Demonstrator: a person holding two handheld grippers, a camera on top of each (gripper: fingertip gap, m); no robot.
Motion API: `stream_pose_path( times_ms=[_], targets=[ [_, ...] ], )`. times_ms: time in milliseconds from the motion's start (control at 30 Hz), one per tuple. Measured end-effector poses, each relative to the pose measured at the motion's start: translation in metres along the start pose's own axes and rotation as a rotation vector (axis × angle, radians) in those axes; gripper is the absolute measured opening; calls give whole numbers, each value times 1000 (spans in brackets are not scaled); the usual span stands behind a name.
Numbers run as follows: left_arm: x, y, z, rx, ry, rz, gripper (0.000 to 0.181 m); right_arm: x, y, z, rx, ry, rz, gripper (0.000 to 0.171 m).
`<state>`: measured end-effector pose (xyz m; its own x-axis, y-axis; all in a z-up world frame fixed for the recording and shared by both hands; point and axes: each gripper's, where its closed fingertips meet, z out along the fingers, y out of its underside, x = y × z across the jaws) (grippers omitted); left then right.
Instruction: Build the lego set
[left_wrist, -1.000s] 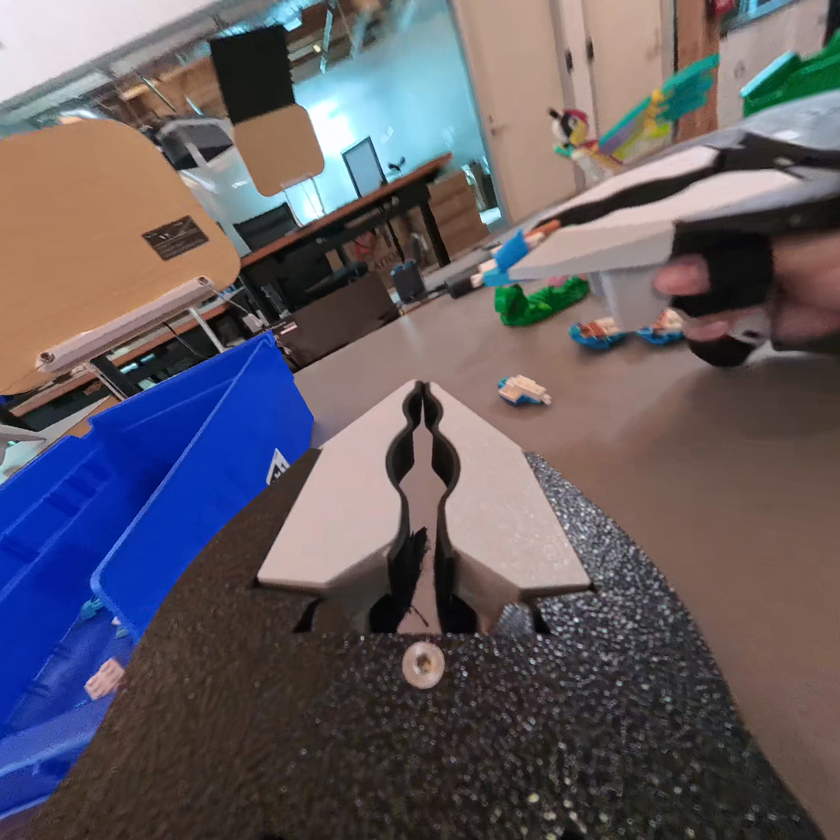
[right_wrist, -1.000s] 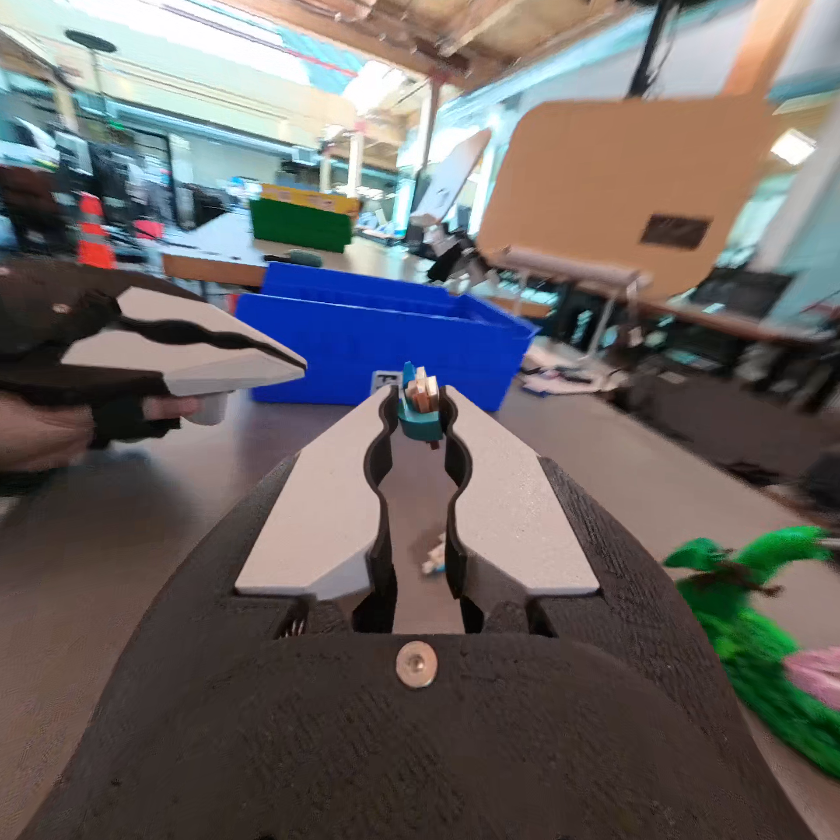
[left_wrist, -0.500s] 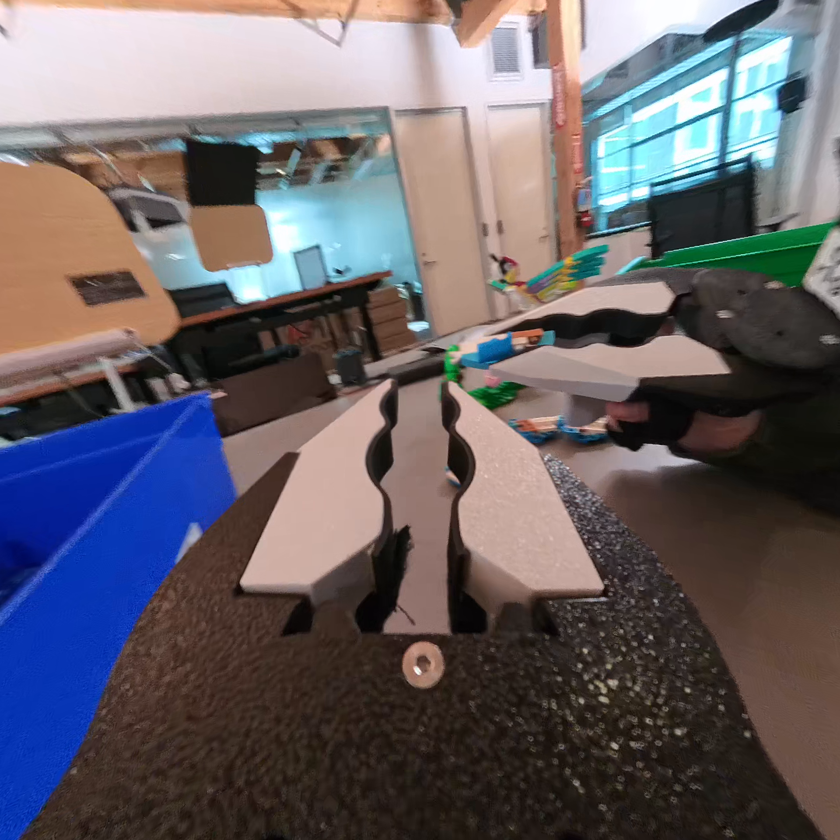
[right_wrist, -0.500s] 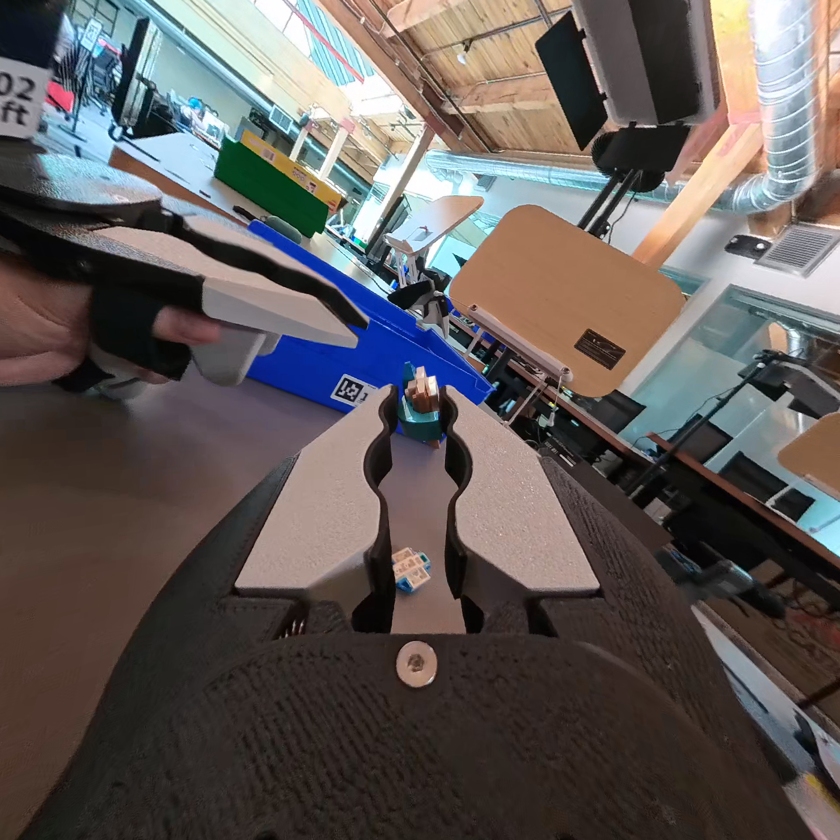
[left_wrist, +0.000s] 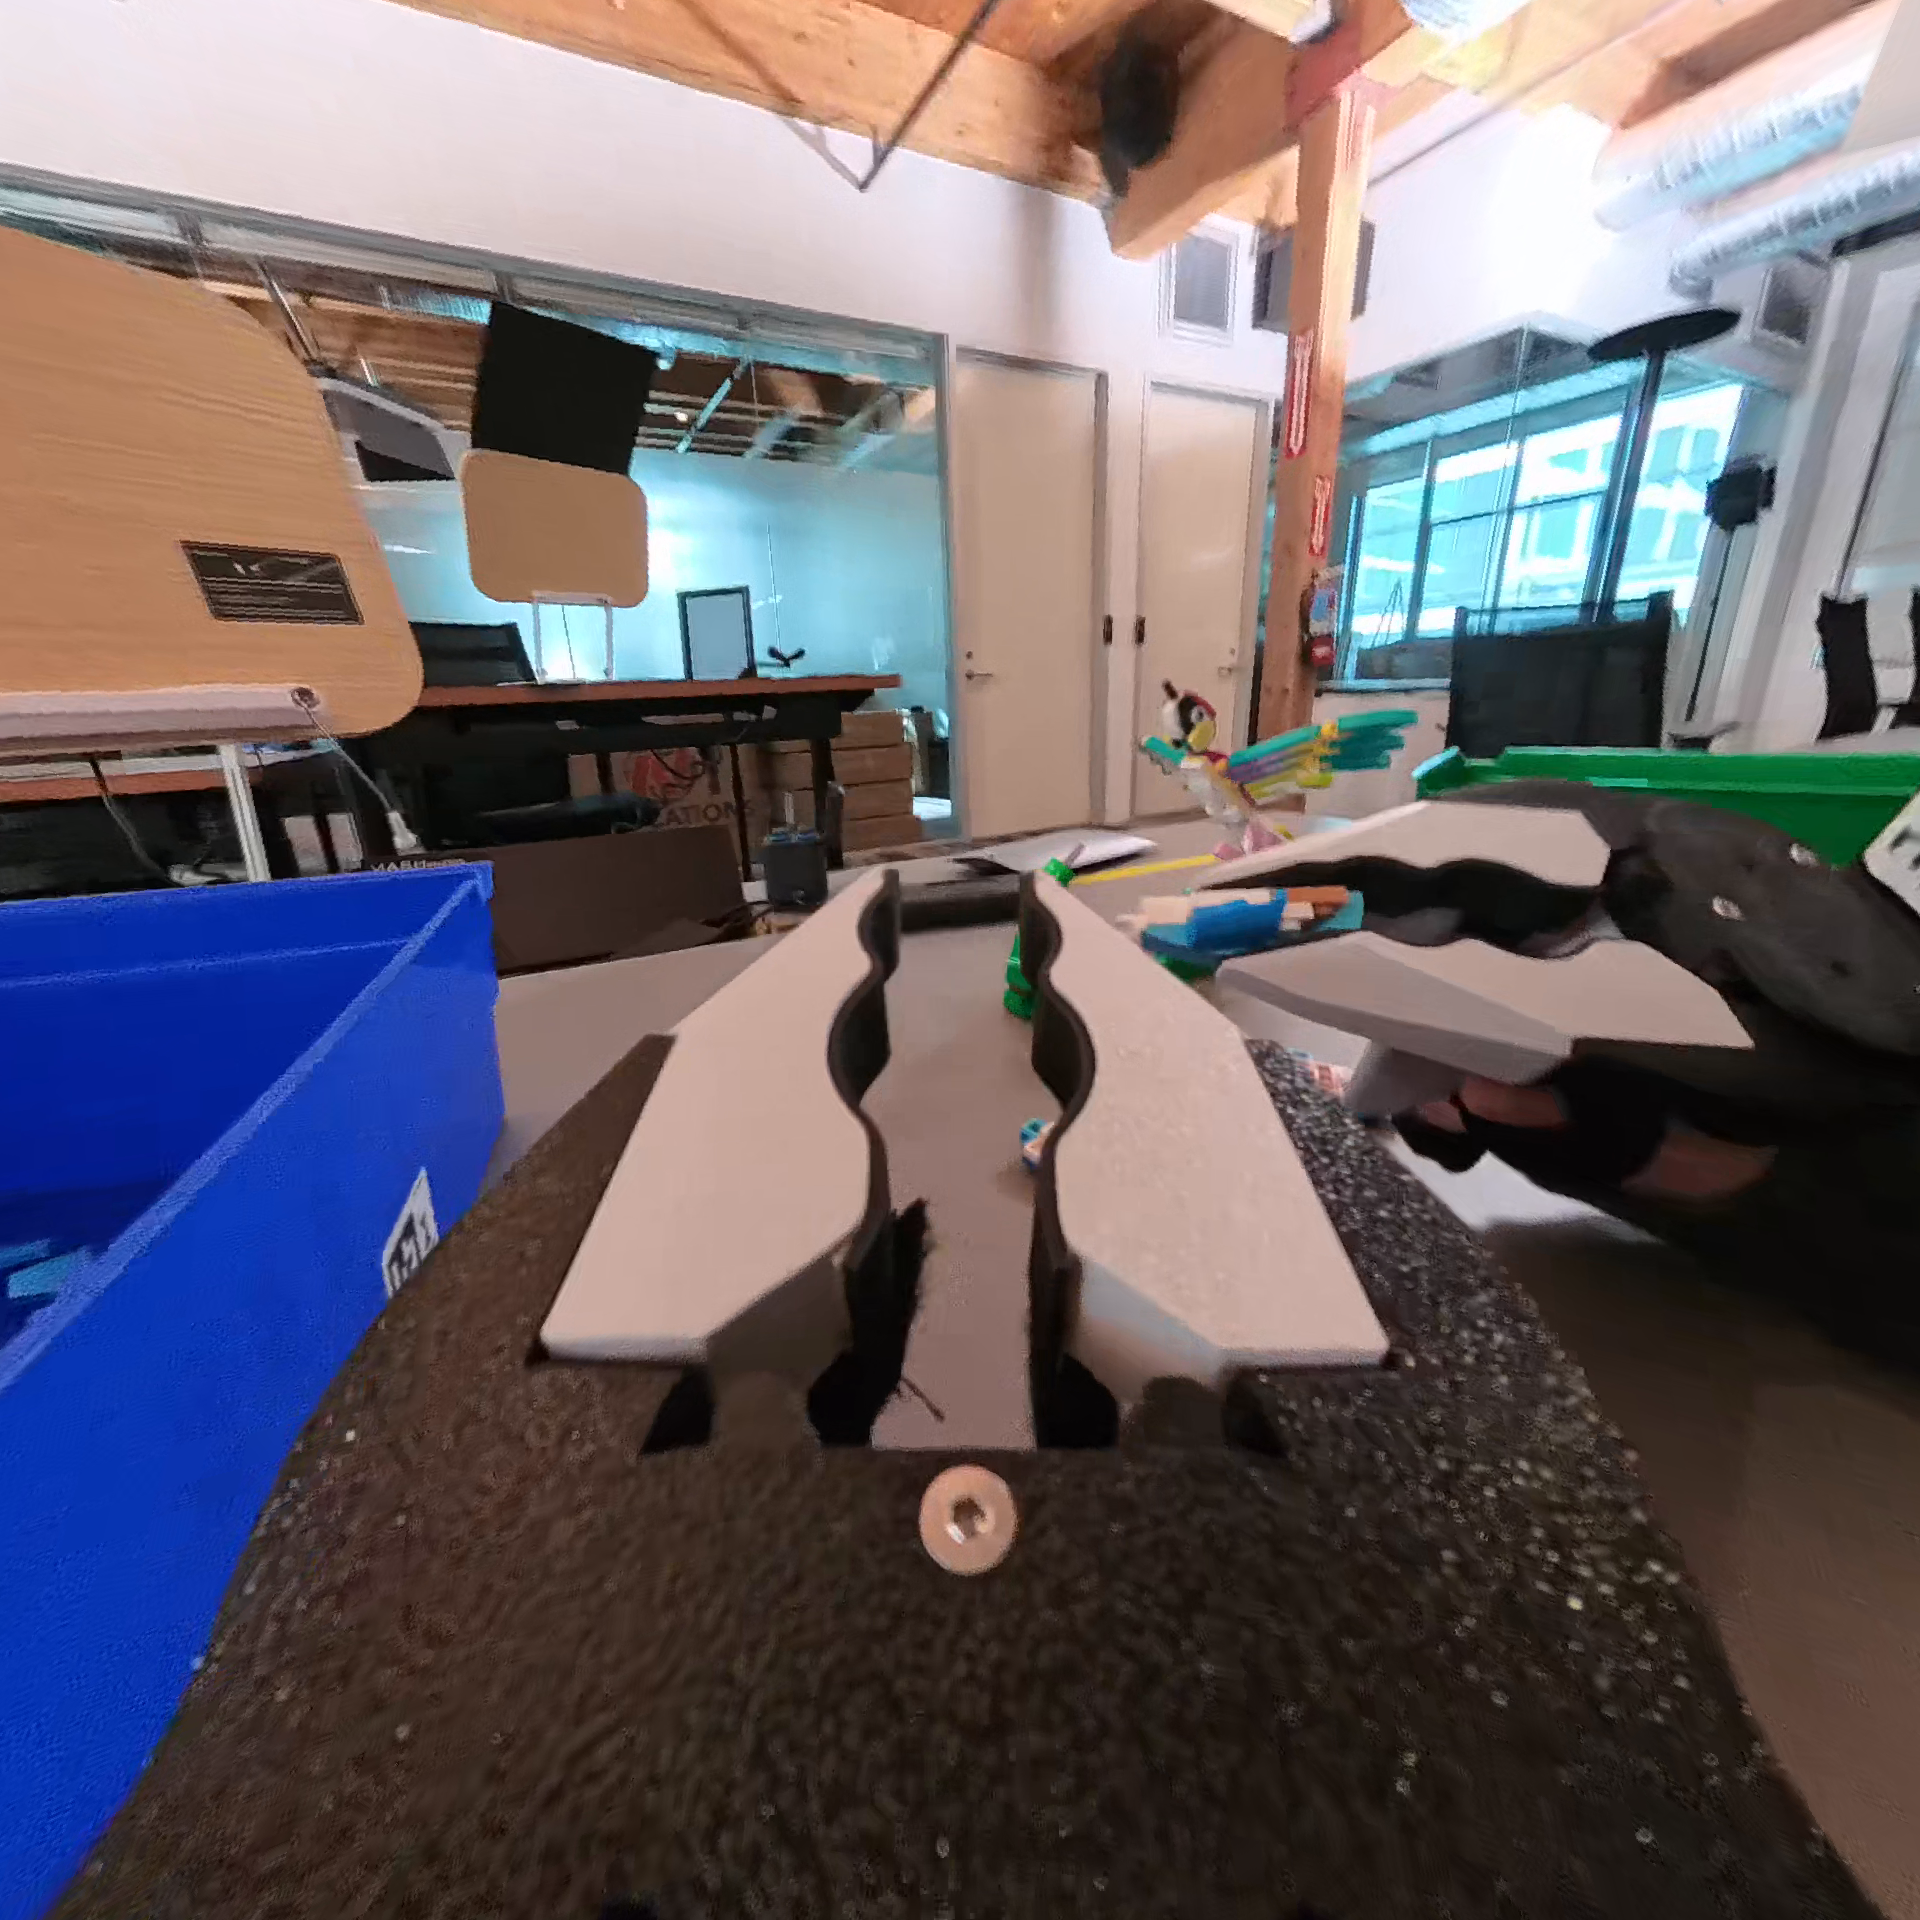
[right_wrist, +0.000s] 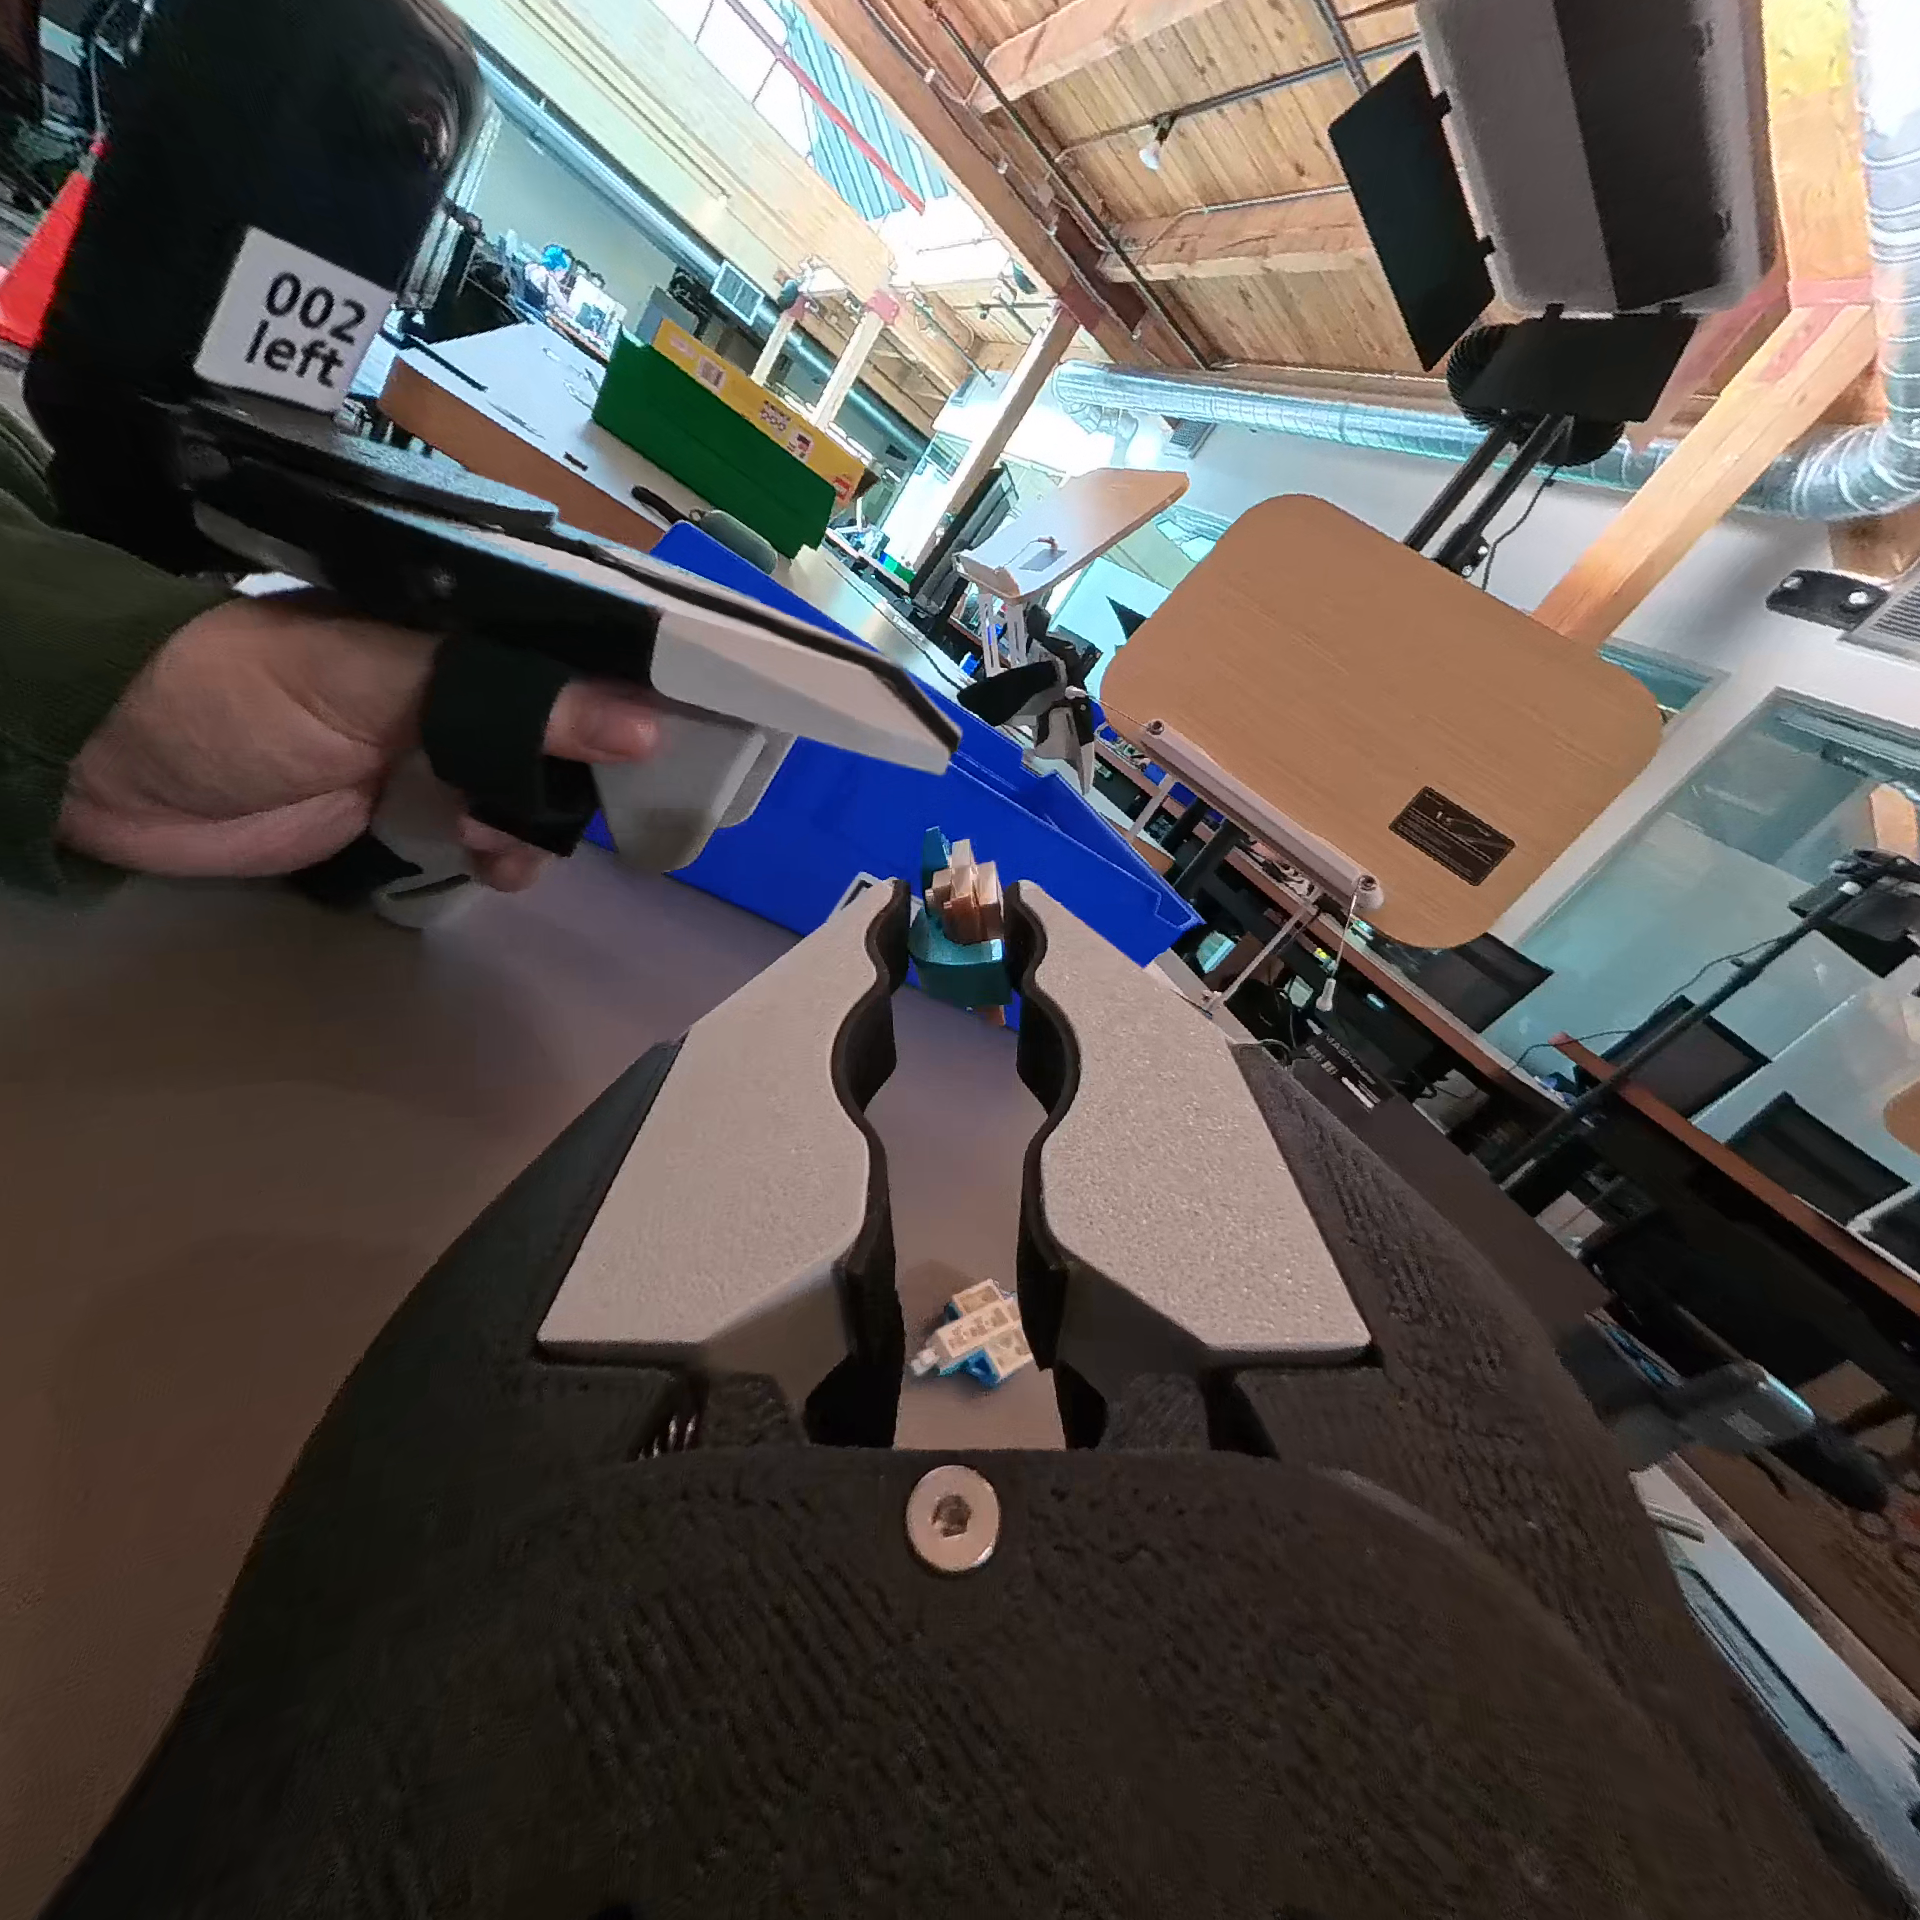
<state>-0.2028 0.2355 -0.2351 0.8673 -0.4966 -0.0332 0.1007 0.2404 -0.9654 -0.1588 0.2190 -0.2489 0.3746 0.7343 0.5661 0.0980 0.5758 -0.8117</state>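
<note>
The right gripper (right_wrist: 958, 909) pinches a small brick piece (right_wrist: 958, 935) at its tips; the left gripper (left_wrist: 958, 904) hangs parted and empty beside the blue bin (left_wrist: 239, 1049). A loose brick bit (right_wrist: 977, 1340) lies on the table (right_wrist: 260, 1091) below.

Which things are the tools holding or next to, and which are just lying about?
In or by the tools:
right tool shut on a teal-and-brown brick piece; left tool open, empty, beside the blue bin.

Lying about:
small blue-and-white brick piece on the table; brick bird; green bin.

Grey-brown table (left_wrist: 1714, 1455), blue bin (left_wrist: 260, 1091) on its left, small blue-white brick piece (right_wrist: 977, 1340), green brick figure (left_wrist: 1023, 977)
</note>
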Motion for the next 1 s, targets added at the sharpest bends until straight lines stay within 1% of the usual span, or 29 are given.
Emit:
stream_pose_path(
  times_ms=[67,167,233,300,433,567,633,700,767,833,867,900,933,1000],
  targets=[
    [-4,-5,-2,48,2,-51,20,0,0,0,-1,1,-4,15],
    [-11,-7,-1,72,10,-142,23,2,2,0,-5,6,5,12],
    [-7,-5,1,60,37,-167,32,2,2,1,-6,7,15,11],
    [0,-3,3,37,62,-144,33,2,4,1,-11,6,22,11],
    [8,-1,4,24,57,-58,25,1,7,2,-30,-2,26,11],
    [10,1,6,9,64,-42,24,4,3,1,-5,-2,28,11],
    [10,0,5,13,62,-41,22,15,-2,-4,16,25,5,14],
    [9,-1,4,22,57,-43,21,36,-6,-13,22,63,-28,16],
    [8,-3,2,38,50,-49,20,57,-4,-24,-3,43,-20,19],
    [5,-6,0,60,40,-60,19,64,10,-38,-69,-81,71,21],
    [4,-7,-1,68,35,-68,18,62,21,-46,-115,-167,160,23],
    [3,-8,-2,73,33,-80,18,59,31,-53,-150,-250,266,29],
    [3,-8,-3,76,35,-95,18,58,43,-60,-192,-294,362,32],
    [2,-9,-4,78,43,-127,18,57,70,-68,-298,-315,446,37]
  ],
)
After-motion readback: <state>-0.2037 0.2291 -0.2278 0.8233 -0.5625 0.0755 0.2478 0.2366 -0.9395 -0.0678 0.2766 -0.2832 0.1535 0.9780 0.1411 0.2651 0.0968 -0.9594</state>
